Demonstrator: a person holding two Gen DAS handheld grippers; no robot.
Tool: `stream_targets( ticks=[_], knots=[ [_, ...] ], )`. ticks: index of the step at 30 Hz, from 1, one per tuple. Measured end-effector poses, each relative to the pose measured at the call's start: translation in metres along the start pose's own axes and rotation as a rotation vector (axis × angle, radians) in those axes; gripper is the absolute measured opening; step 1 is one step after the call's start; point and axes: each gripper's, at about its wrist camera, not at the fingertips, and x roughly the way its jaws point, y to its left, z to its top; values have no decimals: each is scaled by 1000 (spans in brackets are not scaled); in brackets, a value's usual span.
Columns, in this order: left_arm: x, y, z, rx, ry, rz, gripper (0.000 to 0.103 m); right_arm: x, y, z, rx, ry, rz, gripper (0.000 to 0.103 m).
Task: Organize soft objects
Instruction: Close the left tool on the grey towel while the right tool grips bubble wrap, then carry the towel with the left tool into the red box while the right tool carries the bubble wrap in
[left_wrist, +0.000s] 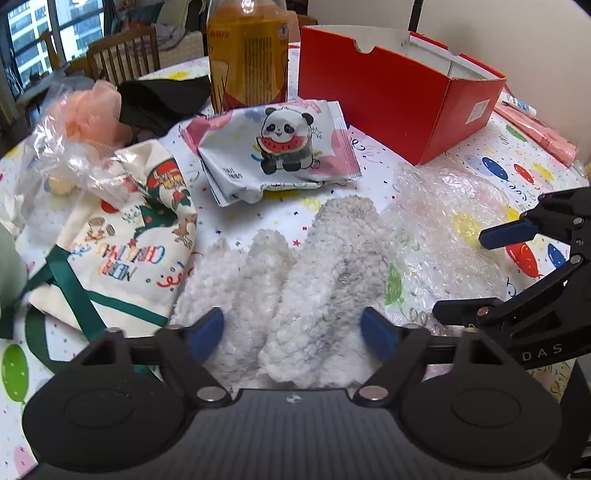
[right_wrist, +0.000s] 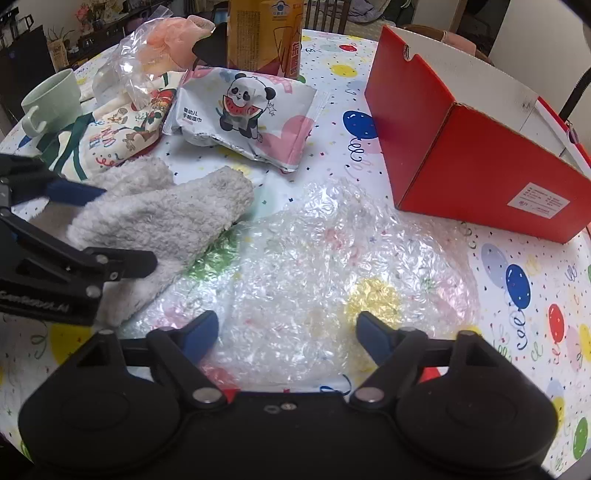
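Grippers came first in both views. The left gripper (left_wrist: 291, 332) pointed steeply down with its blue pads (left_wrist: 207, 332) set apart on either side of the near end of the fluffy white socks (left_wrist: 295, 277); the pads stood beside the pile, and I could not tell whether they touched it, so nothing was clamped. The right gripper (right_wrist: 284, 336) likewise had its jaws apart, poised over the sheet of bubble wrap (right_wrist: 314, 258) with nothing between them pinched.

Socks lay on the balloon-print tablecloth (right_wrist: 517, 332), their edge overlapping the bubble wrap on one side and near the Christmas cloth bag (left_wrist: 122, 240) on the other. Beyond them sat the panda wipes packet (left_wrist: 280, 151), and further off the open red box (left_wrist: 388, 110), well apart from both grippers.

By my reading, the step in hand was the pick-up: each tool lined up on its own soft thing before closing. The next move seemed to call for sinking the pads into the pile and closing firmly, since plush fabric yields and thin crinkly plastic slips. The red box looked the likely place to put them.
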Motion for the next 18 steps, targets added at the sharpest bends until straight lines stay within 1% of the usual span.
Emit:
stream_targets(
  ticks=[2, 3, 5, 6, 7, 8, 9, 10, 11, 12, 13, 15, 18],
  knots=[
    [1, 2, -1, -9, 1, -7, 73, -1, 2, 0, 0, -3, 11, 68],
    [0, 2, -1, -11, -1, -9, 68, -2, 3, -1, -4, -6, 13, 65],
    [-1, 3, -1, -15, -5, -2, 60, -4, 7, -1, -14, -12, 21, 52],
    [-2, 3, -1, -16, -6, 0, 54, -5, 8, -1, -20, -15, 21, 49],
    [-3, 3, -1, -17, -8, -2, 48, -5, 10, 0, -24, -15, 19, 41],
    [-4, 3, 0, -15, -9, -3, 44, -6, 10, 0, -26, -13, 19, 34],
    [-5, 3, 0, -13, -10, -3, 38, -6, 11, 1, -25, -13, 15, 32],
    [-5, 3, 0, -13, -12, -5, 33, -6, 10, 1, -23, -13, 10, 23],
    [-5, 4, 0, -13, -12, -5, 32, -7, 9, 1, -17, -13, 9, 15],
    [-6, 4, 0, -13, -13, -4, 31, -8, 8, 2, -7, -15, 5, 11],
    [-6, 4, 1, -12, -14, -1, 27, -9, 6, 2, 5, -19, -3, 7],
    [-9, 5, 2, -8, -22, 3, 24, -15, 1, 3, 39, -34, -11, 6],
    [-17, 5, 4, -1, -49, -6, 24, -33, -7, 5, 78, -80, -16, 6]
  ],
)
